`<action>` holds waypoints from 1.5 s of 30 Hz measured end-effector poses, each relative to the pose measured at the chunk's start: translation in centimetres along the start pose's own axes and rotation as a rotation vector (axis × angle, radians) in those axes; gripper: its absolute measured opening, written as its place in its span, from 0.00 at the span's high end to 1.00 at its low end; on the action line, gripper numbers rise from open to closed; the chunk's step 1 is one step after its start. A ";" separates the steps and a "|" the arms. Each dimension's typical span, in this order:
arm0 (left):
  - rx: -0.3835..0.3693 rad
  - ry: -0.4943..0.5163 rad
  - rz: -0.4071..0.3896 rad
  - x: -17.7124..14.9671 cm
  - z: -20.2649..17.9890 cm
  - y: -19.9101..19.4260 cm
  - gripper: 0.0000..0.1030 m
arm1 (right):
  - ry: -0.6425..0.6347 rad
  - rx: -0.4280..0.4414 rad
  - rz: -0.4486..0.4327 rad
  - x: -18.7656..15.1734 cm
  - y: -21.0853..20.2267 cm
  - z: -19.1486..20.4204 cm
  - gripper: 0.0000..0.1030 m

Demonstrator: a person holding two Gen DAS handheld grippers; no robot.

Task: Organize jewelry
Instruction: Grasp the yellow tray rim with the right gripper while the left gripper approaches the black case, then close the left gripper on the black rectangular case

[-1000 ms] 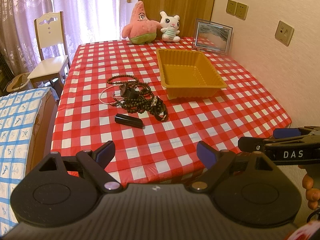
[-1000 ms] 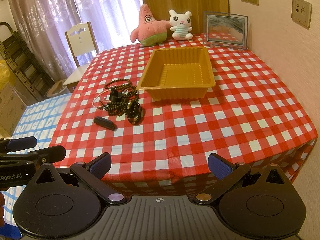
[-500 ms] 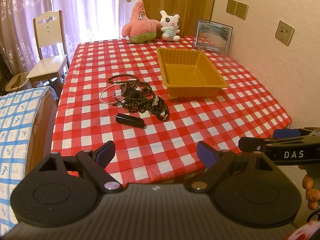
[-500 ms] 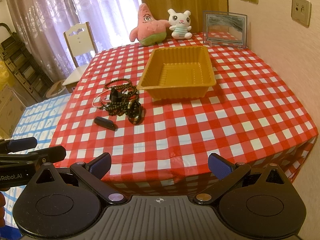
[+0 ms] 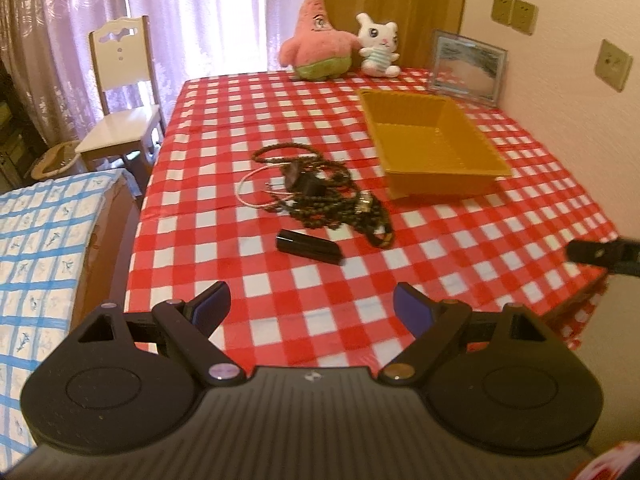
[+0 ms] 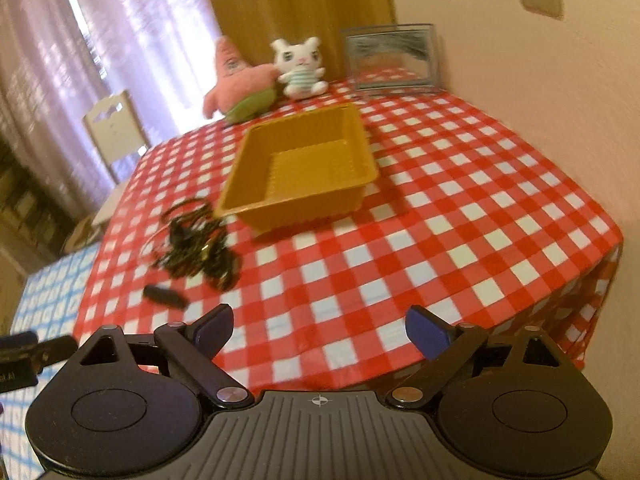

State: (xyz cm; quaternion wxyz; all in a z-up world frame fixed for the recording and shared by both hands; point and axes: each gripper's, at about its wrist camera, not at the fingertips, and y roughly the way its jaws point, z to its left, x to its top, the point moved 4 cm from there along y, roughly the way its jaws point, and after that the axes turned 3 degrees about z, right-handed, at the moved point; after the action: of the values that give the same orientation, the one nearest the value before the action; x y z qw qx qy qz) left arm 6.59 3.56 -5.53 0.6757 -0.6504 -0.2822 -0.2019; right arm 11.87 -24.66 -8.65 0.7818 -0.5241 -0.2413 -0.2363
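Both claws are hanging wide and empty over the near edge of the desk (image 5: pixel 460 240), the left claw (image 5: pixel 312 308) beside the right claw (image 6: pixel 320 330), whose jaws have just been narrowing slightly with nothing between them. Beyond them a black tube (image 5: pixel 310 247) is lying just before the jewelry tangle (image 5: pixel 320 196) (beads, cords), and the yellow tray (image 5: pixel 436 168) is sitting right of that tangle, slightly farther back.

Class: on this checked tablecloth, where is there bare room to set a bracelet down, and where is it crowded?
Free: the cloth between the yellow tray and the near table edge, and the strip left of the jewelry pile. Crowded: the pile, with the black case close before it, and the far edge with the plush toys.
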 end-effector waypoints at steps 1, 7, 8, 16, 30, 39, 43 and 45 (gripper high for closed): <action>0.004 -0.006 -0.002 0.0 0.3 0.7 0.15 | 0.011 0.006 -0.016 0.3 0.3 -0.5 0.10; 0.036 -0.051 -0.004 0.6 1.0 4.5 0.15 | 0.040 0.002 -0.111 2.5 2.9 -2.8 0.16; 0.043 -0.057 -0.005 0.8 1.0 5.0 0.15 | 0.042 -0.003 -0.121 2.7 3.4 -3.0 0.18; 0.090 -0.114 0.002 3.2 0.9 8.6 0.15 | 0.087 -0.035 -0.218 5.8 9.9 -5.9 0.29; 0.175 -0.157 0.042 5.5 -0.1 12.8 0.15 | 0.140 -0.022 -0.266 9.9 19.4 -7.5 0.52; 0.207 -0.169 0.065 5.6 -0.3 13.7 0.15 | 0.115 -0.021 -0.269 10.5 21.5 -7.2 0.83; 0.210 -0.173 0.071 5.5 -0.3 13.8 0.15 | 0.079 -0.017 -0.277 10.6 21.5 -6.9 0.92; 0.209 -0.169 0.072 5.4 -0.5 13.8 0.15 | 0.067 -0.023 -0.274 10.6 21.5 -6.8 0.93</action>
State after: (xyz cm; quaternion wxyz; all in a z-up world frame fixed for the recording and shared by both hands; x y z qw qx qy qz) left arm 19.60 4.62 -12.57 0.7206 -0.6006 -0.3341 -0.0917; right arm 34.29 -24.93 -19.43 0.7438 -0.4871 -0.2817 -0.3607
